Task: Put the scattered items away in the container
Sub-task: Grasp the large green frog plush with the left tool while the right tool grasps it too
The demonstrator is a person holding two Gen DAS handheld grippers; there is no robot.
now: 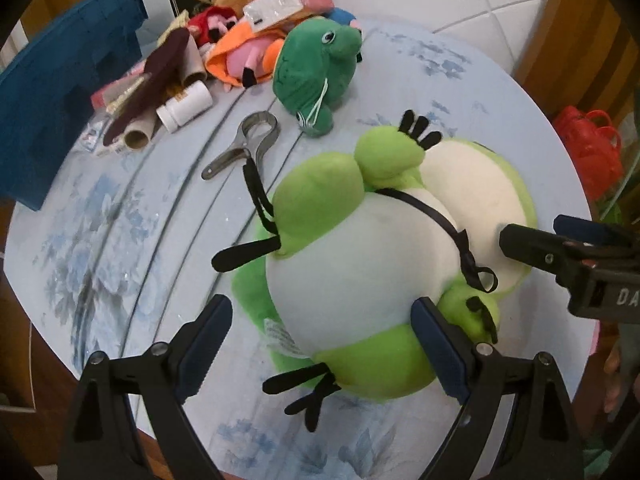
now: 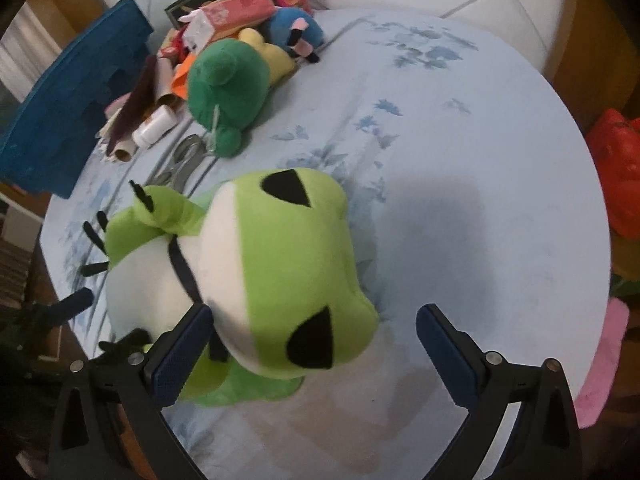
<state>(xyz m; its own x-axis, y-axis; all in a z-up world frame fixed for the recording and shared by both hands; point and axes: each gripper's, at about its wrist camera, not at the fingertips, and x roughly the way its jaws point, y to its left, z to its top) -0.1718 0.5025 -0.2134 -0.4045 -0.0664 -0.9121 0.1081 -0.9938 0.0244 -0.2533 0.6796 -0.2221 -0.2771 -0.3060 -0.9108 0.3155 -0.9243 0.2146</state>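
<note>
A large light-green and white frog plush [image 1: 360, 264] lies on its back on the blue flowered tablecloth. My left gripper [image 1: 320, 344] stands open over its belly, the right pad against the plush and the left pad clear of it. In the right wrist view my right gripper [image 2: 316, 344] is open around the frog's head [image 2: 288, 264], which sits close to the left pad and well apart from the right one. One of the right gripper's fingers [image 1: 532, 246] shows at the edge of the left wrist view, beside the frog's head. A blue container [image 1: 60, 92] stands at the table's far left.
A dark green turtle plush [image 1: 316, 68], a metal opener [image 1: 244, 144], a white bottle [image 1: 184, 106], cardboard tubes [image 1: 138, 136] and a heap of small toys [image 1: 256, 40] lie near the container. A red basket [image 1: 588, 148] sits off the table's right side.
</note>
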